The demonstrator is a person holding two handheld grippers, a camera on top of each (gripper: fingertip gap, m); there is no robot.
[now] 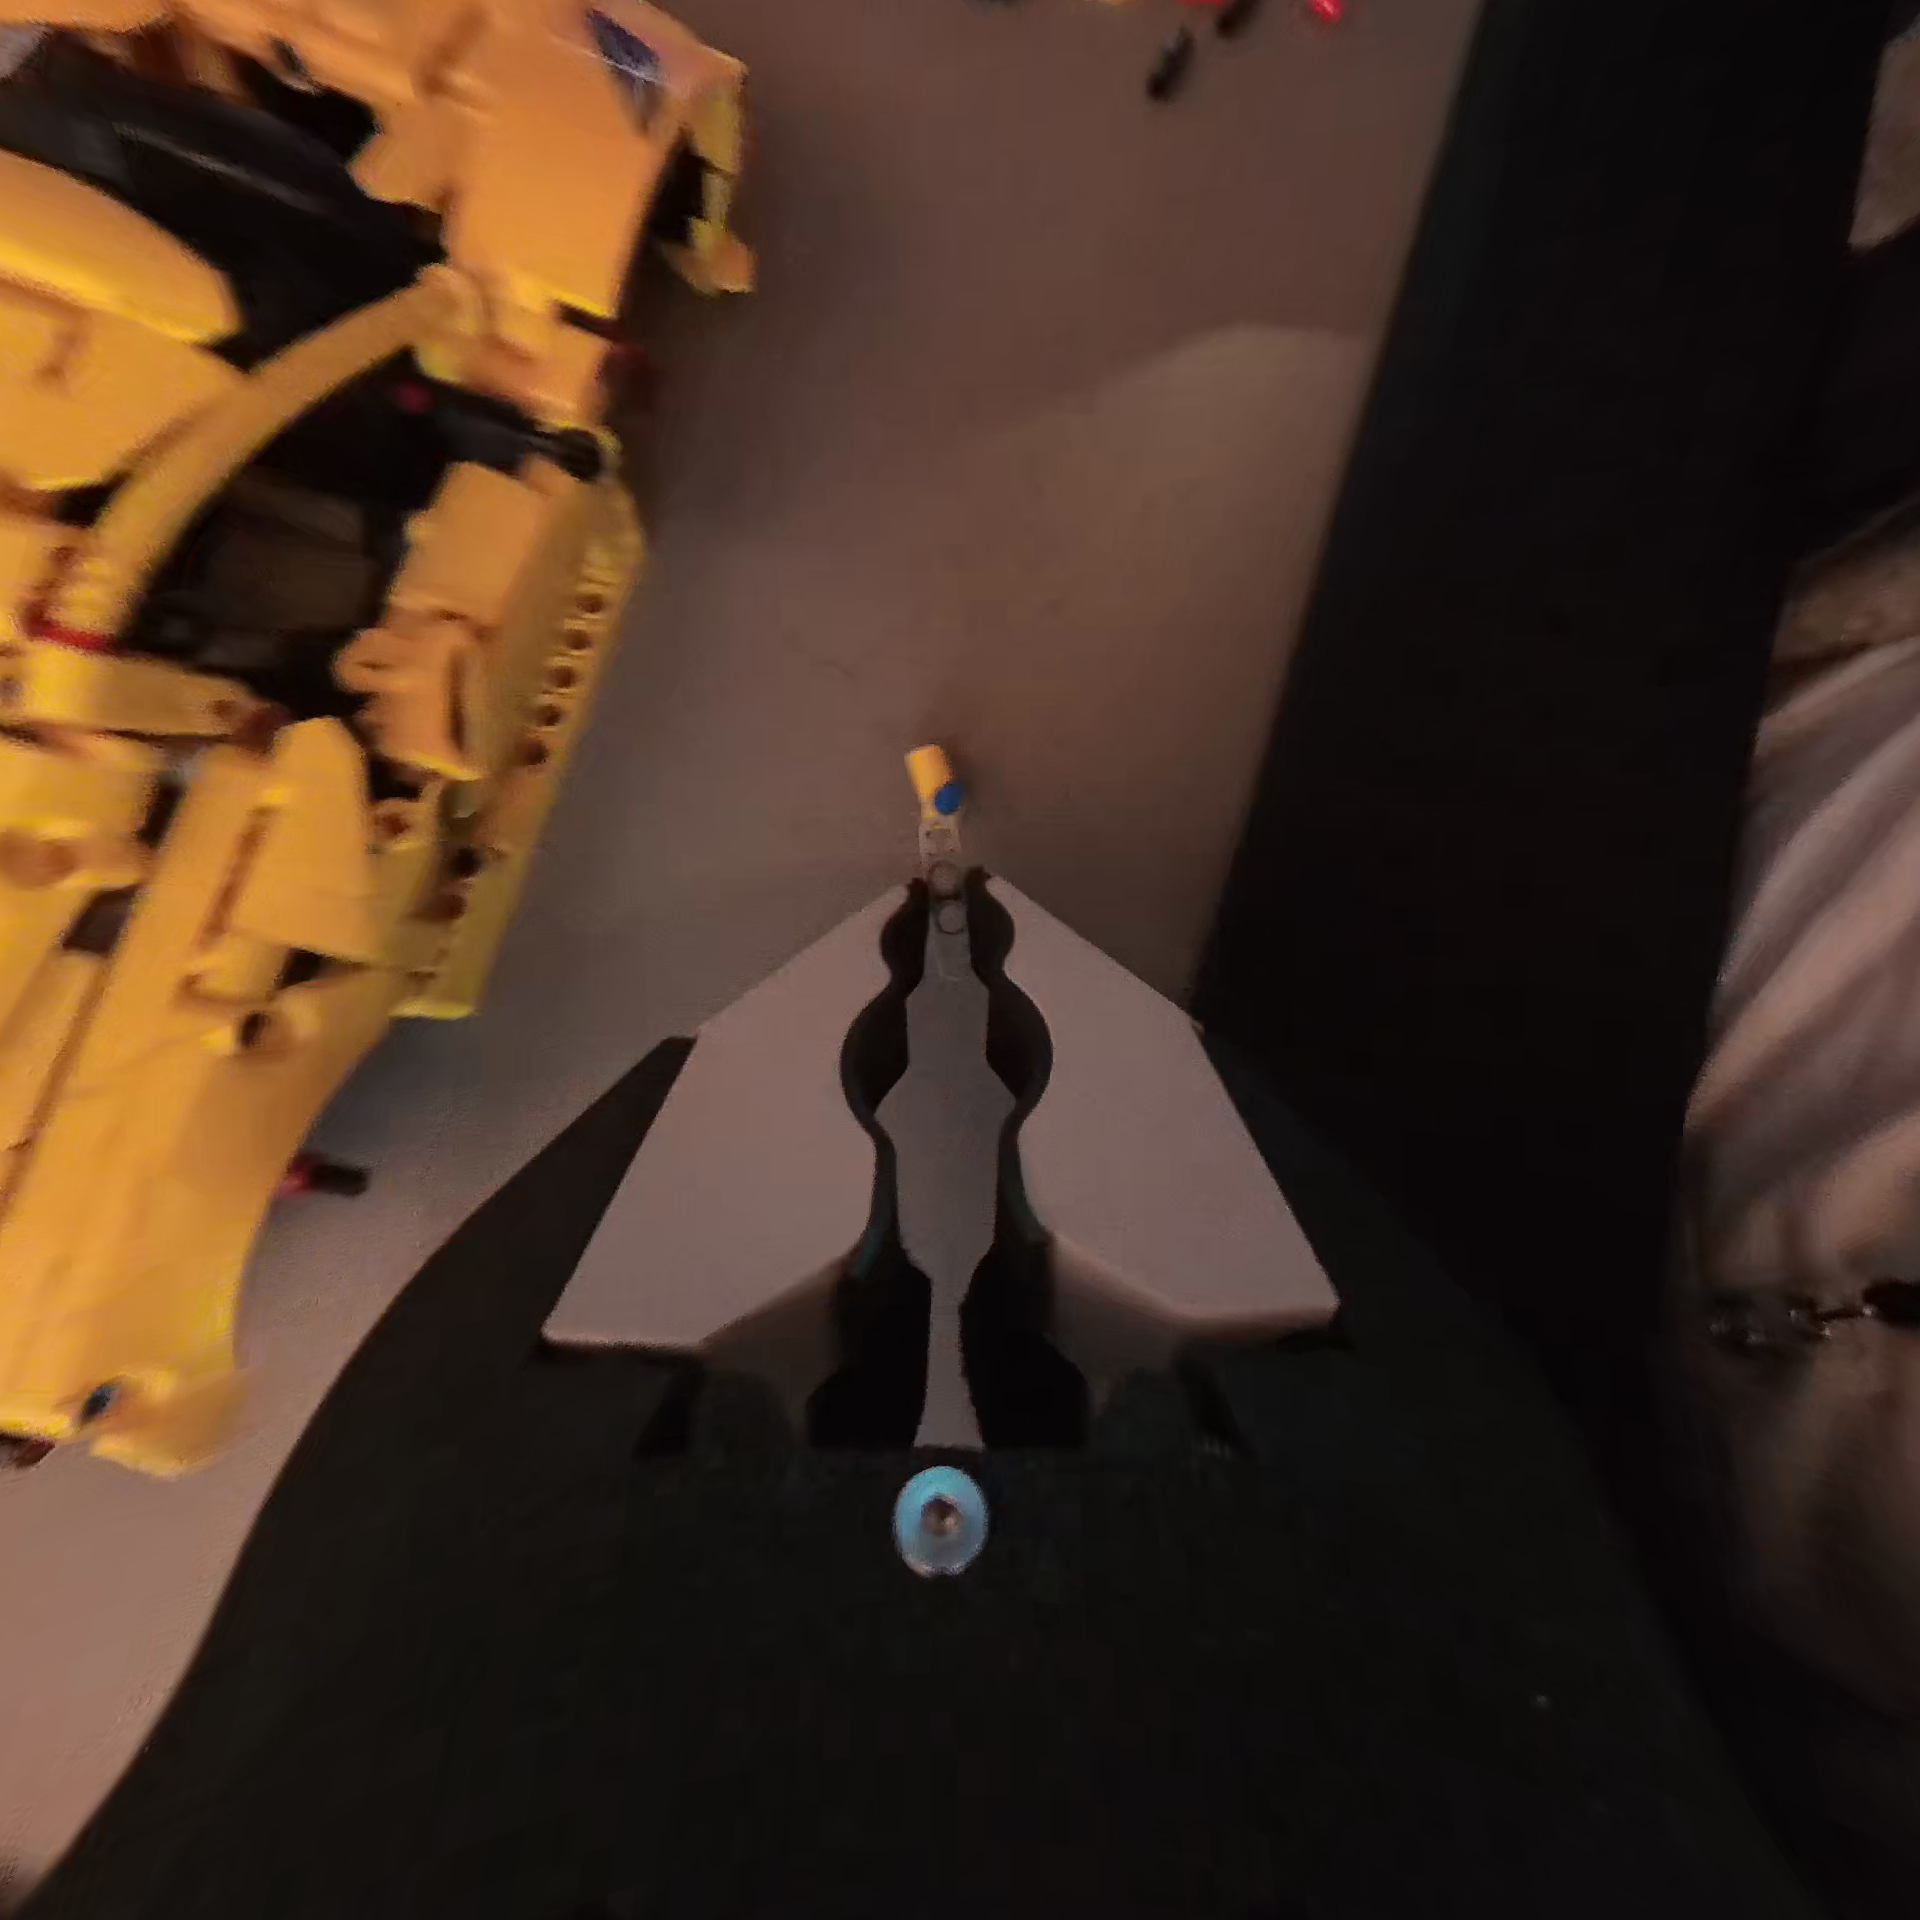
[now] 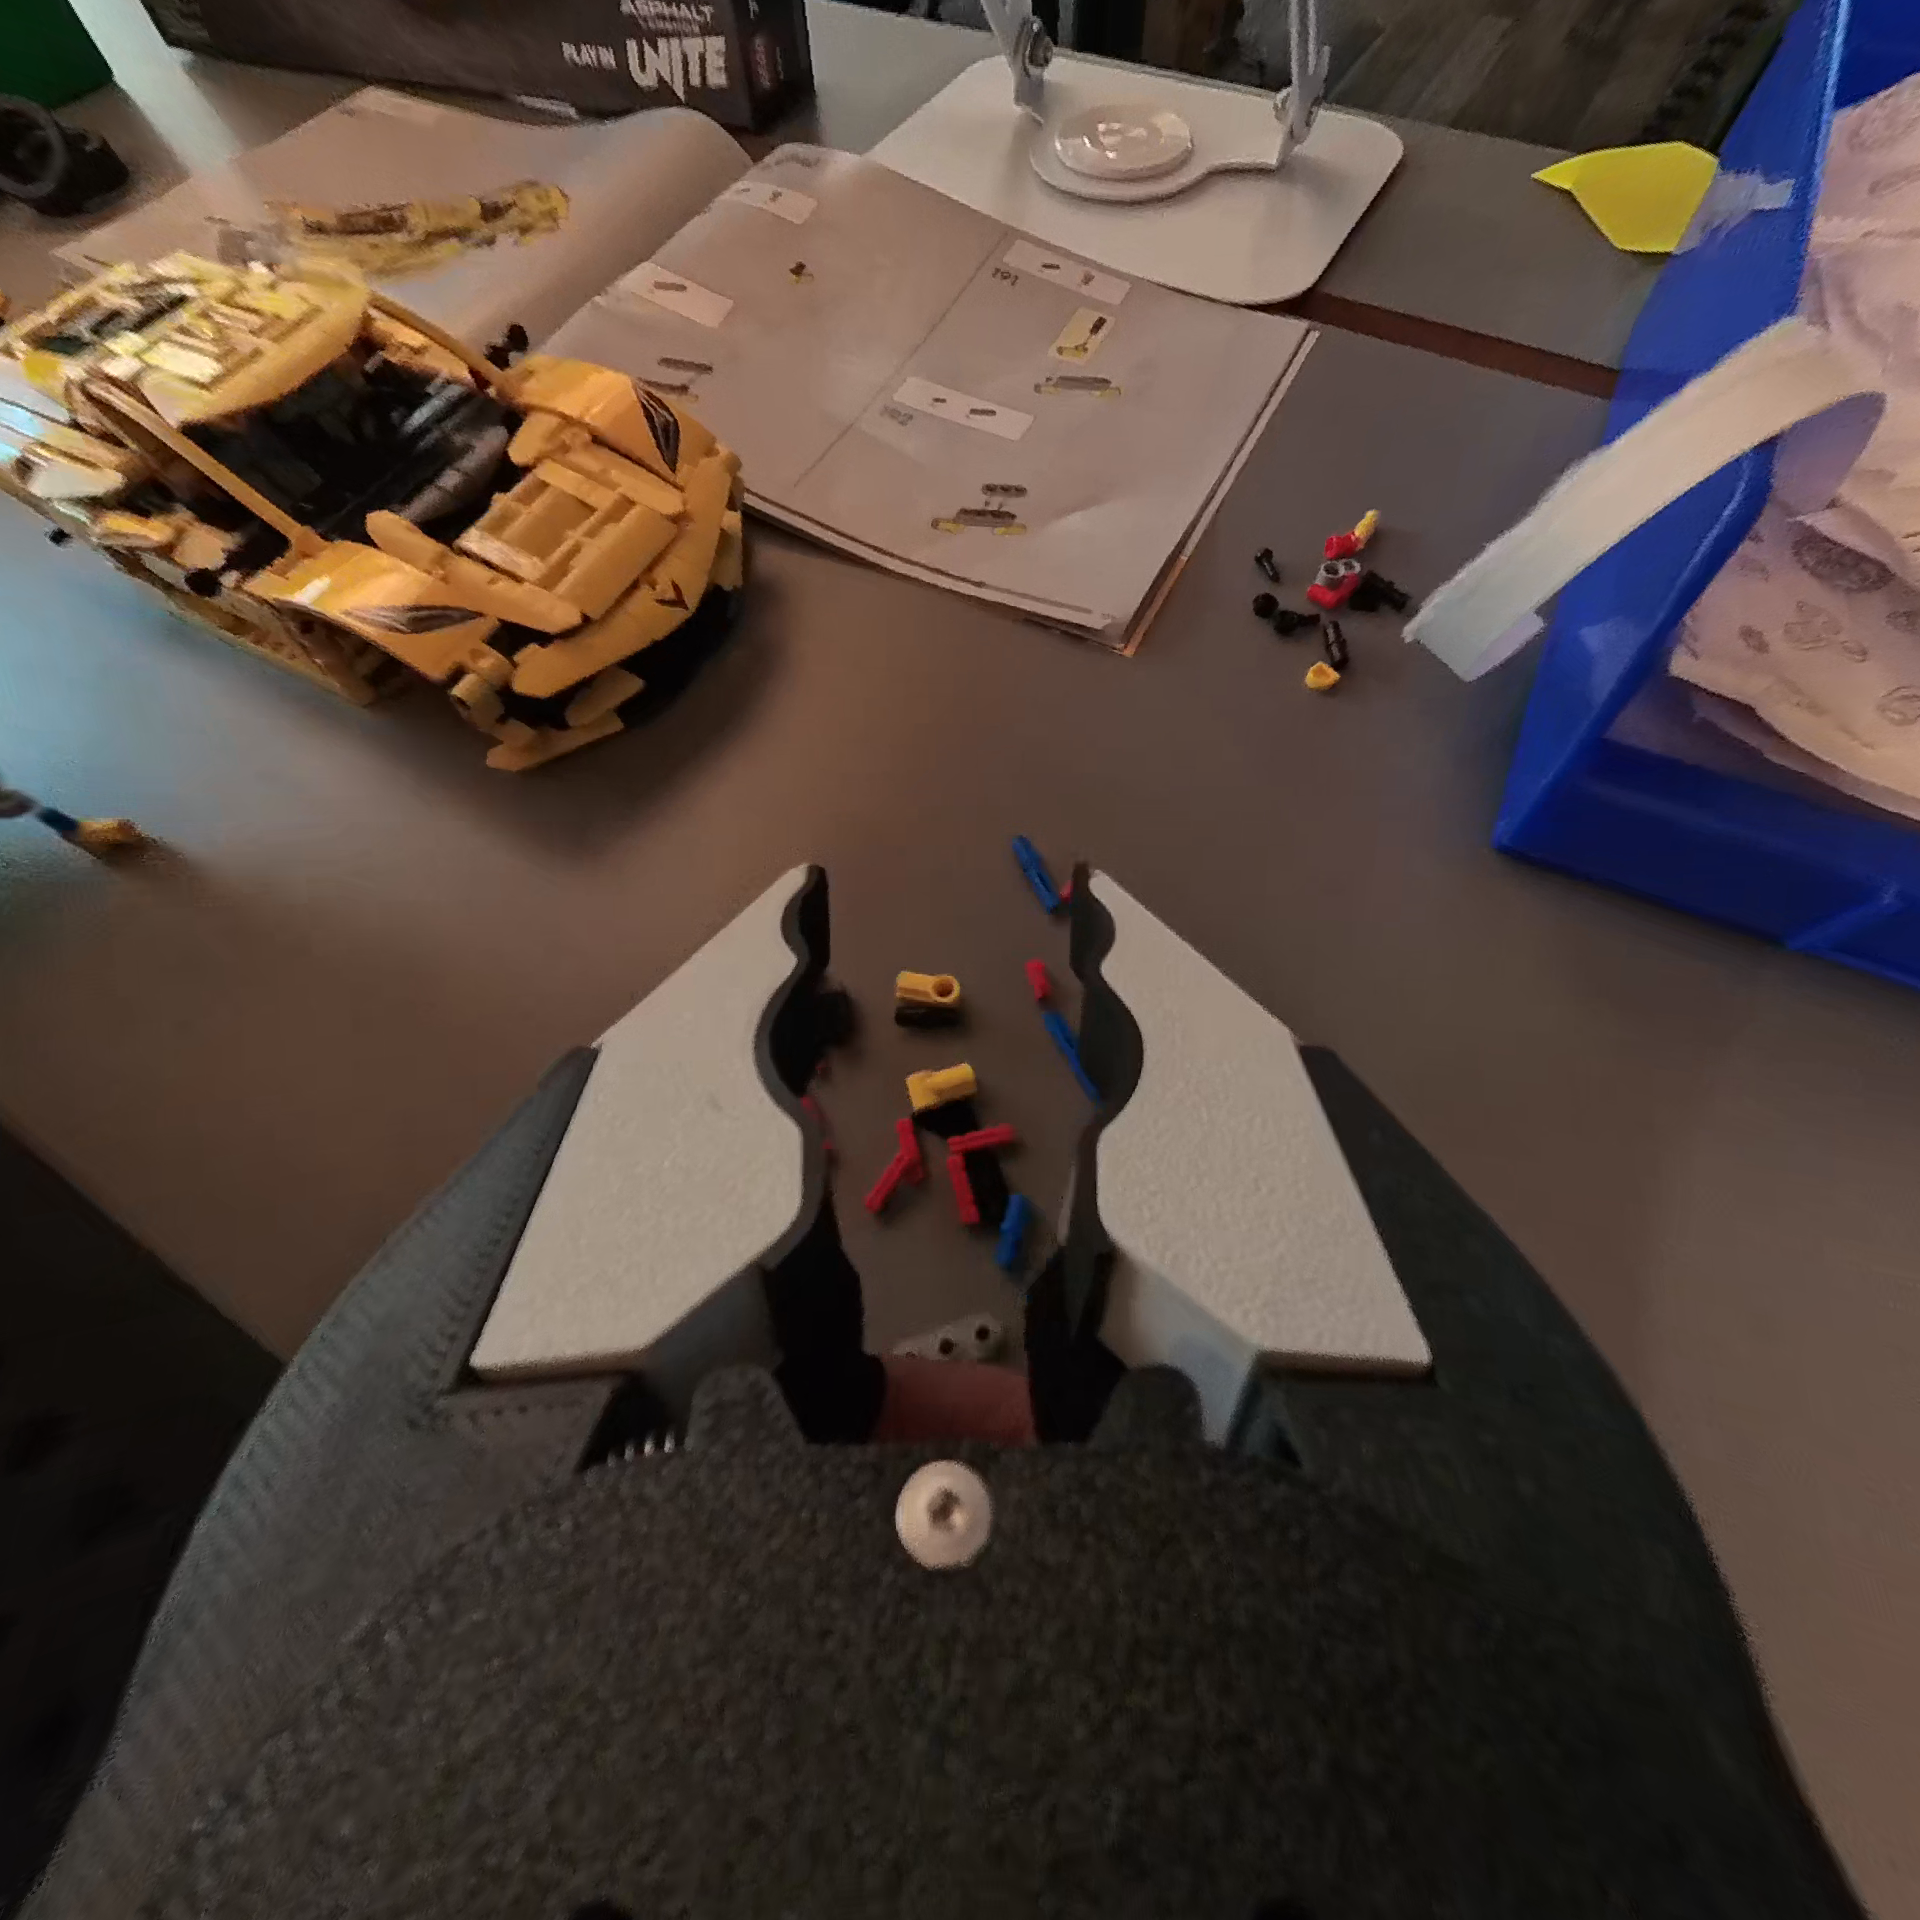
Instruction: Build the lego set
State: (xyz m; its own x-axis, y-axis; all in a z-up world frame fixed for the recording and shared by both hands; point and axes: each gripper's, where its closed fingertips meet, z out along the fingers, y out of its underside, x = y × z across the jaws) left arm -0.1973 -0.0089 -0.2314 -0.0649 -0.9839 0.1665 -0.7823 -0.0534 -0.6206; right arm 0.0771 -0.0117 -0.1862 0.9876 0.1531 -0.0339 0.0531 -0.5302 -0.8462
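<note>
My left gripper (image 1: 945, 885) is shut on a small grey Lego beam (image 1: 943, 847) that carries a yellow connector (image 1: 925, 774) and a blue pin at its tip. It is held just above the table, to the right of the yellow Lego car (image 1: 260, 644), which is blurred. My right gripper (image 2: 945, 878) is open and empty, low over a scatter of small parts: yellow connectors (image 2: 927, 987), red pieces (image 2: 896, 1169), blue pins (image 2: 1037, 873) and black pieces. The car also shows in the right wrist view (image 2: 395, 520), at the far left.
An open instruction booklet (image 2: 935, 395) lies behind the car. A second small pile of parts (image 2: 1330, 592) sits to its right. A blue bin (image 2: 1683, 790) holding paper bags stands at the right. A white stand base (image 2: 1143, 156) and a dark box (image 2: 520, 42) are at the back. There is about 30 cm between the tips of the two grippers.
</note>
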